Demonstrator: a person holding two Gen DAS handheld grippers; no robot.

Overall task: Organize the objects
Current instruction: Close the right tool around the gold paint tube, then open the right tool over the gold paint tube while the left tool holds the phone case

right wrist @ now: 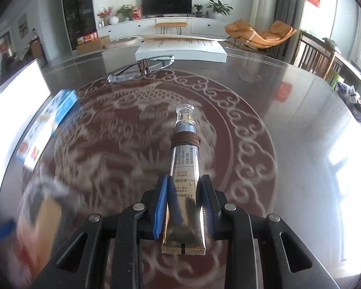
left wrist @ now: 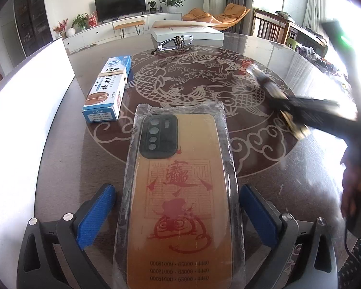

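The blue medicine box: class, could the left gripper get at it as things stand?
Probably not yet: the left gripper has the wrapped phone case between its fingers, though the table path to the blue box looks clear.

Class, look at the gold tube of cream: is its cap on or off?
On. The tube, clamped between the right gripper pads, ends in a clear cap seated over its nozzle.

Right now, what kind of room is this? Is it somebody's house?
Most likely a home's living and dining room. A television stands on a long white cabinet with potted plants, an orange lounge chair sits near the window, and the round table has a fish pattern.
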